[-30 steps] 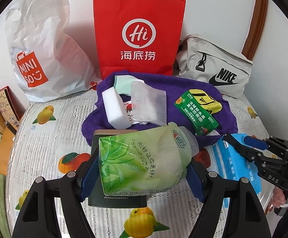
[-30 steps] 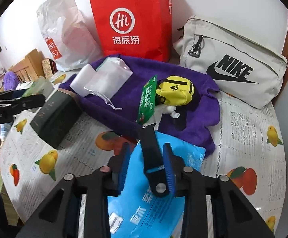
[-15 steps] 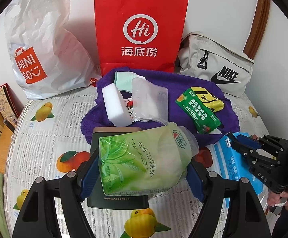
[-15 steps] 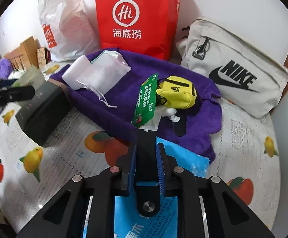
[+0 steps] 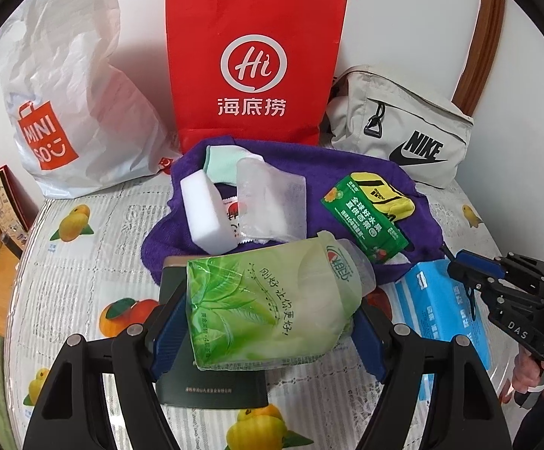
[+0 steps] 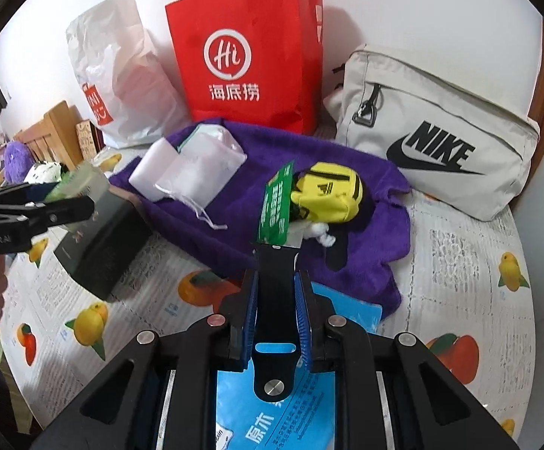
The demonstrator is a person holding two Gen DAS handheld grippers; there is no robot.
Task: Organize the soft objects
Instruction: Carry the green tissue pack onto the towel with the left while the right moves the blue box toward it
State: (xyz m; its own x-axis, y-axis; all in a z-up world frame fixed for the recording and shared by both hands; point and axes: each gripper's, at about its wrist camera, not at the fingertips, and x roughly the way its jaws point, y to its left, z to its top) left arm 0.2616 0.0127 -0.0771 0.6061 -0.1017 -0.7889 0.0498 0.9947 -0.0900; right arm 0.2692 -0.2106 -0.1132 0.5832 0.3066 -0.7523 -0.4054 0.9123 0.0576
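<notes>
My left gripper (image 5: 264,322) is shut on a green tissue pack (image 5: 268,303), held above a dark box (image 5: 212,386). A purple towel (image 5: 346,165) lies behind it with a white sponge (image 5: 204,210), a clear pouch (image 5: 272,202), a green sachet (image 5: 365,221) and a yellow sock (image 5: 388,191) on it. My right gripper (image 6: 276,311) has its blue pads close together over a blue tissue pack (image 6: 290,412); its black centre part stands between the pads. The right gripper also shows in the left wrist view (image 5: 474,273) above the blue pack (image 5: 440,307).
A red paper bag (image 5: 253,63), a white Miniso bag (image 5: 65,82) and a grey Nike bag (image 5: 403,127) stand along the wall. The fruit-print cloth (image 5: 84,262) covers the surface. Wooden furniture (image 6: 50,131) stands at the left.
My right gripper's pads have closed inward and it has lifted back from the blue pack. My left gripper holds the green pack almost still.
</notes>
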